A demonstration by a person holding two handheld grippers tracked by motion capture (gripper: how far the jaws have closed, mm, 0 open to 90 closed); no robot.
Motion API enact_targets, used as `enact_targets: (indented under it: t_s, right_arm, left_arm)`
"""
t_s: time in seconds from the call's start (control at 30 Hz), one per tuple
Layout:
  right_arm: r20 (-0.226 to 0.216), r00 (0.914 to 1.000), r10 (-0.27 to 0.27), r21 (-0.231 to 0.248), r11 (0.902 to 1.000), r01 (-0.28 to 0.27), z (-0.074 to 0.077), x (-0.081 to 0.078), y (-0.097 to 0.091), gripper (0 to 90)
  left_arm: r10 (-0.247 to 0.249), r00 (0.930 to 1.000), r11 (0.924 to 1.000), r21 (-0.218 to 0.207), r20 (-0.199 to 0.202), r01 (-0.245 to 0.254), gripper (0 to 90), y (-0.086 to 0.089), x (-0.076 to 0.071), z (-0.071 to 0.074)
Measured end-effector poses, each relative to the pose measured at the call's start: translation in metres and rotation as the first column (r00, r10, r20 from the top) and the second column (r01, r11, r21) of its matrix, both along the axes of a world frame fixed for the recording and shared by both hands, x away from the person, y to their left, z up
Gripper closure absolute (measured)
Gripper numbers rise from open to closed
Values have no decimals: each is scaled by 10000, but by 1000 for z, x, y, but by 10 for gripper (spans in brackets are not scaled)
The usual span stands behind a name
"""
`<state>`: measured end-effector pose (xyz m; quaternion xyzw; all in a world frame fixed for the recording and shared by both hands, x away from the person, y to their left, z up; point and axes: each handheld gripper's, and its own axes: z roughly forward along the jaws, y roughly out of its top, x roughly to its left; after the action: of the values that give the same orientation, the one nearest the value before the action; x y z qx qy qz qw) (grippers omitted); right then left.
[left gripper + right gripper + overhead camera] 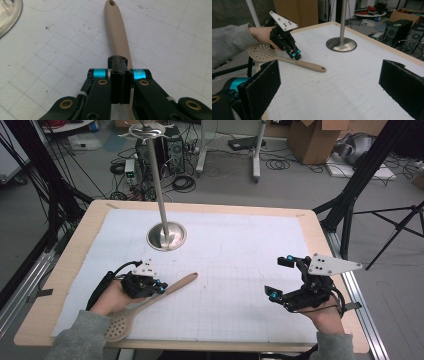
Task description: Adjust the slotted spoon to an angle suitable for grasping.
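So you had the left gripper (159, 285) clamped on the slotted spoon's (150, 303) handle, low over the worktop (240, 265) near its front edge; your right gripper (280, 277) waited wide open, empty. Hanging on the stand (166, 236) probably remained.

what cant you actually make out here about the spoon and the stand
- Slotted spoon: in the left gripper view the left claw covers the handle's middle, and the bowl is cut off by the bottom edge.
- Whether the spoon rests on the mat or is lifted: not clear in the high view.
- Metal stand: in the right gripper view its top is cut off by the upper edge.
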<state>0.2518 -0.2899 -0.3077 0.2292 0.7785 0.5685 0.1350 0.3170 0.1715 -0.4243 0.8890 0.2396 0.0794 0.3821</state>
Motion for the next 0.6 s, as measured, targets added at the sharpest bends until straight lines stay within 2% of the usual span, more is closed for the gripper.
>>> enact_targets:
  t_s: [0.1,0.3,0.37,0.47,0.57,0.6]
  right_arm:
    - [-30,10000,2,5,10000,-2,0,0,0,25]
    - [37,10000,-79,52,10000,79,1,0,-4,25]
    - [-35,10000,-93,48,9999,93,0,0,-4,25]
    - [62,10000,-57,-2,10000,57,0,2,-2,25]
    - [111,9999,3,65,10000,-4,1,4,-1,25]
    - [74,10000,29,100,9999,-30,1,5,0,25]
  left_arm:
    - [32,10000,9998,-183,85,-30,895,3,-1,1]
    - [269,9989,9979,-600,396,-245,892,17,-8,14]
    - [198,9988,9981,-585,457,-171,867,21,-14,17]
    - [417,9977,9976,-583,541,-386,813,27,-19,23]
    - [530,9978,9963,-704,403,-500,774,30,-23,28]
    - [604,9976,9956,-741,336,-578,736,30,-25,29]
